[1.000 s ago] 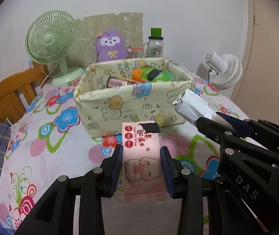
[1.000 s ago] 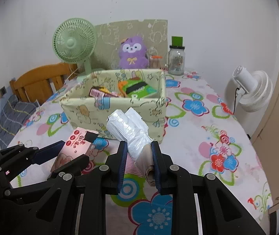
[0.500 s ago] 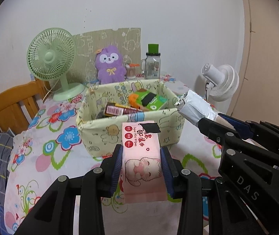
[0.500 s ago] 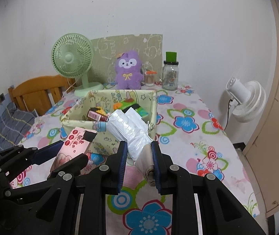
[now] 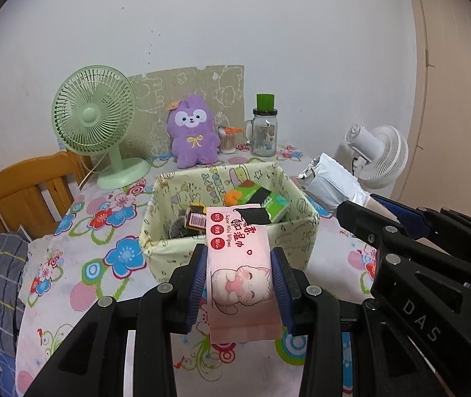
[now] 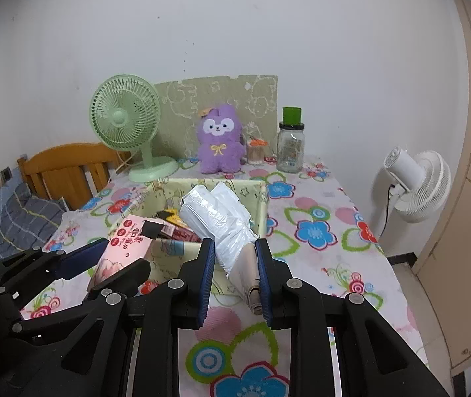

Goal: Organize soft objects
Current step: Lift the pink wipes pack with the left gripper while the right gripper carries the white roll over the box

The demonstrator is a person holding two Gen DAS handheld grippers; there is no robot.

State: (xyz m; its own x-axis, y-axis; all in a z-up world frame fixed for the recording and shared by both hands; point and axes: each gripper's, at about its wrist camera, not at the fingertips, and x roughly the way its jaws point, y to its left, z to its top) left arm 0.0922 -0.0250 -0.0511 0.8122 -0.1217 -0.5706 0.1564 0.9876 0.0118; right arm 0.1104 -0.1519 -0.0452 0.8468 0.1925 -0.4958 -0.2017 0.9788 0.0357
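Aloft, both claws (image 5: 239,274) (image 6: 234,271) gripping packs.

Black tongs (image 5: 239,284), blue pads (image 6: 206,281), silver screws, "DAS" lettering

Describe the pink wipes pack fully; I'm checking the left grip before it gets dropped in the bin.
The pink wipes pack is a soft, flat plastic packet printed with a cartoon cat, red dots and "Super Mini Wipes", with a black tab near its far end. The left gripper clamps its long sides, pads touching both edges. It is held in the air, pointing toward the fabric bin.
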